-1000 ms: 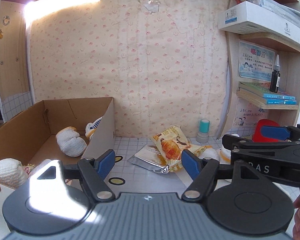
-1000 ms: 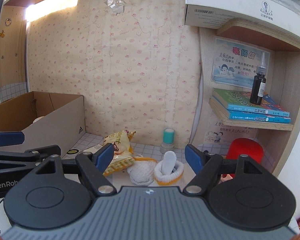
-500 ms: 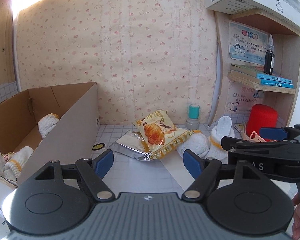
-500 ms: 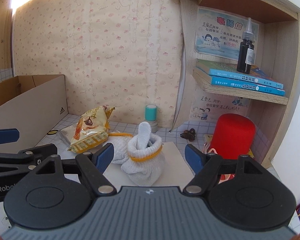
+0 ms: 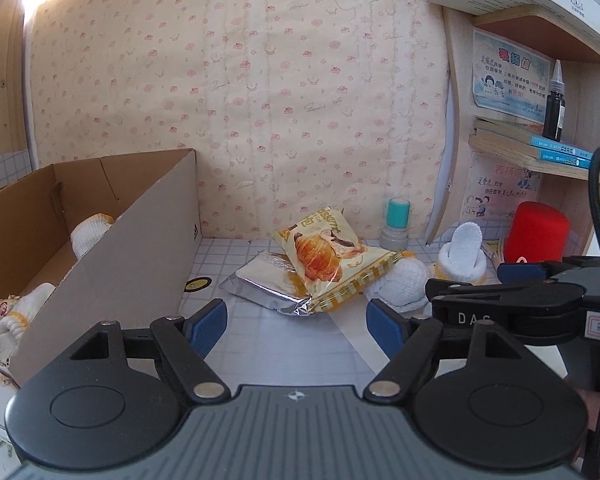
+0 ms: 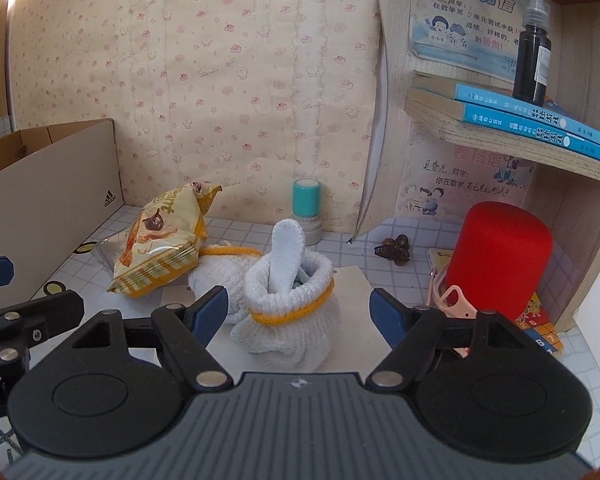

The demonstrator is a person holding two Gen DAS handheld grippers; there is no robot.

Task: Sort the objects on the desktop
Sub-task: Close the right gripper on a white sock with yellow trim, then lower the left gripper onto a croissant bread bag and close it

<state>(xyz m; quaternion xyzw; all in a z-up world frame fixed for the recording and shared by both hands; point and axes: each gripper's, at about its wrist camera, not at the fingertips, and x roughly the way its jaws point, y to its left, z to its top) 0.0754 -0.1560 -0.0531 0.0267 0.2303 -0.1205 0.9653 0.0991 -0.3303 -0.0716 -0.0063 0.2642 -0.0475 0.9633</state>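
Left wrist view: the left hand-held gripper is hovering with jaws wide apart and nothing between them, facing the yellow snack bag lying on the silver packet on the table, beside the cardboard box.

Right wrist view: the right hand-held gripper is standing wide apart around the rolled white sock, its pads not touching it.
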